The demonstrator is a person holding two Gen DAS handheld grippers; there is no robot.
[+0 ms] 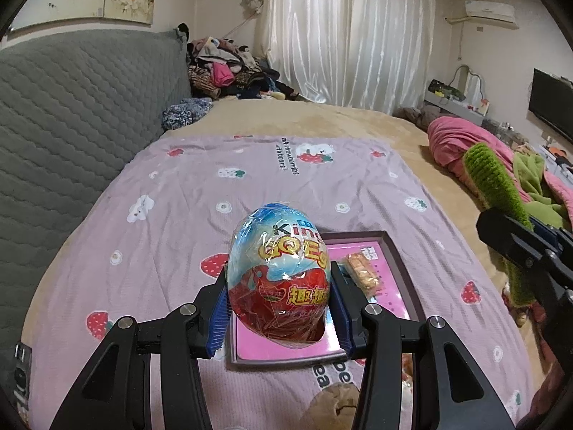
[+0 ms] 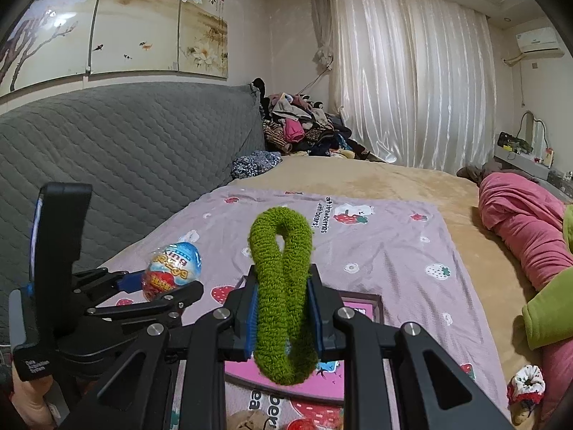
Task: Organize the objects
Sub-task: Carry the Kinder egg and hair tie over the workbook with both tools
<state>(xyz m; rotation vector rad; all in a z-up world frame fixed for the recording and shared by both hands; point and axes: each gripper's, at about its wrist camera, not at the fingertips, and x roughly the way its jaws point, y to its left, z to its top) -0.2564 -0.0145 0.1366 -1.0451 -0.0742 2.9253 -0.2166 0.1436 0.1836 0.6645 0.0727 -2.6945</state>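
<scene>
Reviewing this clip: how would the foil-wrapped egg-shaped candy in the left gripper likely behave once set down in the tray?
The foil-wrapped egg-shaped candy, clamped upright in the left gripper, has a rounded base, so it would probably tip and roll. Its crinkly clear wrap looks slick, so it may slide on the glossy pink tray.

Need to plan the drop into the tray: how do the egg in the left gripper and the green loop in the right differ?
The wrapped chocolate egg is hard-looking, glossy and printed red and blue; the green fuzzy scrunchie is soft, matte and one colour. The egg fills wide-set jaws of the left gripper; the scrunchie is squashed flat in the right gripper. Both are held above the pink tray.
</scene>
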